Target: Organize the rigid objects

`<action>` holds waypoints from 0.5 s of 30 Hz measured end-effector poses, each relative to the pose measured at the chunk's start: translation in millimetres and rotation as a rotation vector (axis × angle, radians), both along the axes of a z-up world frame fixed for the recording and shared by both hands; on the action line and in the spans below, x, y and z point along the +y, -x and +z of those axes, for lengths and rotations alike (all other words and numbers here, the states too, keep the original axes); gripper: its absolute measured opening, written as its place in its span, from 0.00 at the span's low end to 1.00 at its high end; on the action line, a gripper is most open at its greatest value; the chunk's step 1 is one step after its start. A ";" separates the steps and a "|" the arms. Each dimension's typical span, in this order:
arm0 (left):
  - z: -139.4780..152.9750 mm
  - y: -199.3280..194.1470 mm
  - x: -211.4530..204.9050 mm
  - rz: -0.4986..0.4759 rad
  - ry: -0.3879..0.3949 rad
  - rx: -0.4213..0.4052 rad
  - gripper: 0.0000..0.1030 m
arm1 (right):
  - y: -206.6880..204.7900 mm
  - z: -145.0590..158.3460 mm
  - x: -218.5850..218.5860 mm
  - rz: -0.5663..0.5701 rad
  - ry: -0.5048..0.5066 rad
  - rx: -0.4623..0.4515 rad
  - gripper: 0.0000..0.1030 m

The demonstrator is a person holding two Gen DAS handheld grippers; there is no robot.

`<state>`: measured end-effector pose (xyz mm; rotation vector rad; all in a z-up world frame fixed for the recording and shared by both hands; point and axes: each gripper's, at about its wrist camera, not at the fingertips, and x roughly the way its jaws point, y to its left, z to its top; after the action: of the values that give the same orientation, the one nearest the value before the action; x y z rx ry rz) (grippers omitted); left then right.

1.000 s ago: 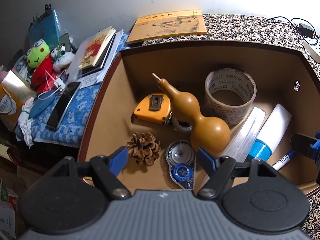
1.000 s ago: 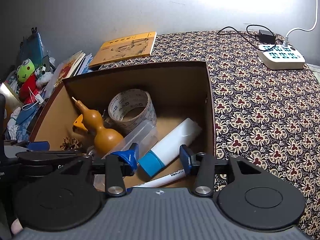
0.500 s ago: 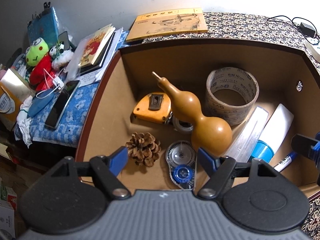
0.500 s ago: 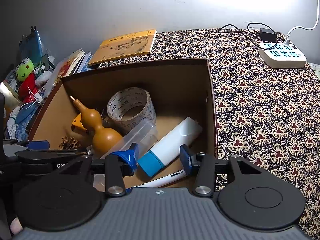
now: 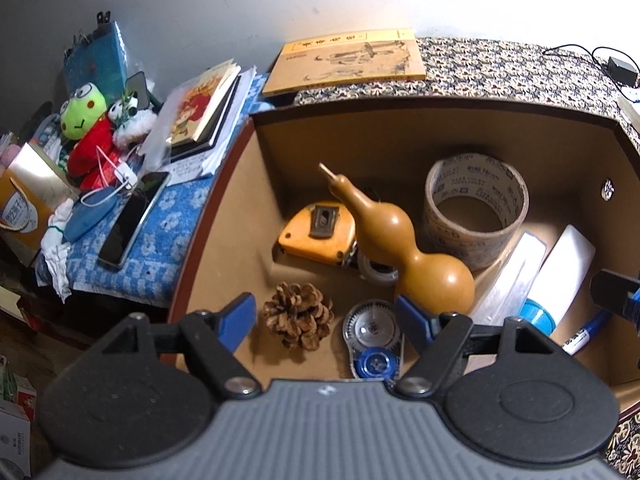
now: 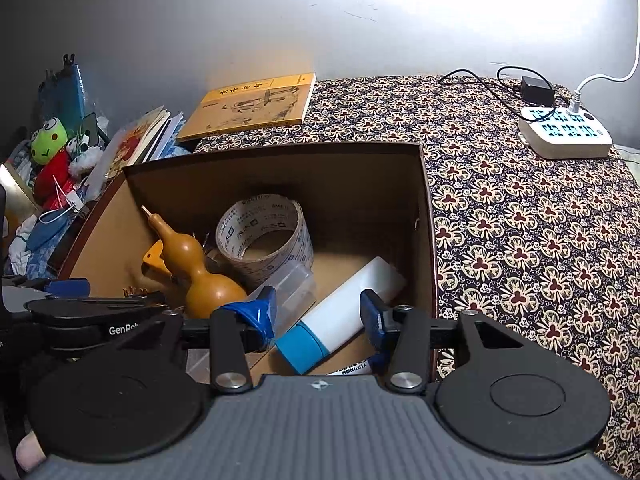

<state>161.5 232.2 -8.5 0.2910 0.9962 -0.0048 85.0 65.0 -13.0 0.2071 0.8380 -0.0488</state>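
Strong light is cast from above and behind, so the wall [image 6: 440,20] is blown out near the top. The box [image 5: 400,140] interior is left partly shadowed, with one bright patch on its floor. Straight edges are bent by fisheye distortion; corners are darkened.

Box [image 5: 240,184]: open brown carton, on the patterned worktop [image 5: 500,72]
Gourd [image 5: 404,240]: tilted, stem up-left, resting against the tape roll [image 5: 476,208]
Tape measure [image 5: 318,232]: orange, left of the gourd
Pine cone [image 5: 299,315]: near front wall, beside the correction tape [image 5: 372,340]
Right side: clear case [image 5: 508,280], white tube [image 5: 564,272], marker [image 5: 584,332]
Left gripper [image 5: 326,314]: jaws wide apart, empty, above the pine cone
Outside: yellow book [image 5: 348,62], frog plush [image 5: 82,110], phone [image 5: 134,216]
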 end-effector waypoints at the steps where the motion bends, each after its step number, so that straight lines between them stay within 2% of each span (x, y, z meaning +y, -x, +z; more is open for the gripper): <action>1: 1.2 -0.3 0.1 0.000 0.001 -0.004 0.76 | -0.5 0.8 1.1 0.002 0.004 -0.004 0.29; 15: 7.3 5.9 2.9 -0.005 0.009 -0.015 0.76 | -2.1 -2.4 1.6 -0.009 0.000 0.030 0.30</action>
<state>155.6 235.1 -1.3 0.2845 0.9808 -0.0115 87.1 66.6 -15.4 0.2109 0.8672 -0.0608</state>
